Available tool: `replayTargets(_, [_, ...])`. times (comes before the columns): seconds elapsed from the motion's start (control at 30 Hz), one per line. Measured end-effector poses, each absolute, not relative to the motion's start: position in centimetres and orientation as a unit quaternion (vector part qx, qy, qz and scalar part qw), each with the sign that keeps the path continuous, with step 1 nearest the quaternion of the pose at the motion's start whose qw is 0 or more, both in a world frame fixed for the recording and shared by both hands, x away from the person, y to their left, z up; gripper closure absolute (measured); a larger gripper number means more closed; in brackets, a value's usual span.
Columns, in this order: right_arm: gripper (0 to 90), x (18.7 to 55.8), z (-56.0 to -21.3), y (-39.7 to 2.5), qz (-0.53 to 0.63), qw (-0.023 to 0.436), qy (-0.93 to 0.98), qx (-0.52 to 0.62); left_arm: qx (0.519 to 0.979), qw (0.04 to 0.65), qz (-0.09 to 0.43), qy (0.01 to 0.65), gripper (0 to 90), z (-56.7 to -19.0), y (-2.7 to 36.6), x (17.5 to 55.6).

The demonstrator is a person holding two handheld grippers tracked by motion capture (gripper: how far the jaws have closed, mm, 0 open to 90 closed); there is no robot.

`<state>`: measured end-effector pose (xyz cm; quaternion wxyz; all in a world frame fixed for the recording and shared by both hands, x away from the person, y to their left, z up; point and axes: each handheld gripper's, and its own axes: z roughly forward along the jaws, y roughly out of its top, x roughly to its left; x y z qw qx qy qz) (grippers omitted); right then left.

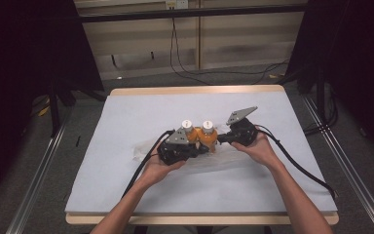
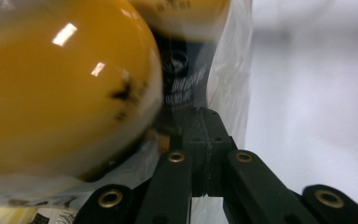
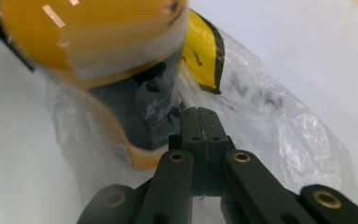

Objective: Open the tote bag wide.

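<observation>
Two orange bottles [image 1: 200, 134] in clear plastic bag [image 3: 279, 126], between both grippers; left gripper [image 2: 204, 135] and right gripper [image 3: 199, 128] each closed, pinching bag film, apparently to spread it

On the table [image 1: 126, 195], near its centre, two bottles [image 1: 197, 134] stand side by side, touching, on a plastic bag [image 1: 143, 146] that spreads out toward 9 o'clock and 5 o'clock of them. The left gripper [image 1: 202, 148] lies at 8 o'clock of the pair and the right gripper [image 1: 220, 140] at 3 o'clock, each tip just beside the bottles' lower parts. The two hands sit behind their grippers, left hand [image 1: 158, 168] toward 7 o'clock, right hand [image 1: 260, 148] toward 4 o'clock.
</observation>
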<state>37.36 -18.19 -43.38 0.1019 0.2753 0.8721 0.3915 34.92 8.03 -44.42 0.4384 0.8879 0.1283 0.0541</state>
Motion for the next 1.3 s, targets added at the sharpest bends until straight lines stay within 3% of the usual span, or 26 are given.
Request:
replayTargets(0.9, [90.0, 41.1, -48.0, -16.5, 0.370, 0.052, 0.867, 0.331, 0.913, 0.386, 0.051, 0.123, 90.0, -47.4, 7.4, 33.6])
replayTargets(1.3, [90.0, 42.2, -48.0, -15.9, 0.352, 0.065, 0.869, 0.342, 0.922, 0.371, 0.022, 0.107, 90.0, -47.8, 7.3, 32.9])
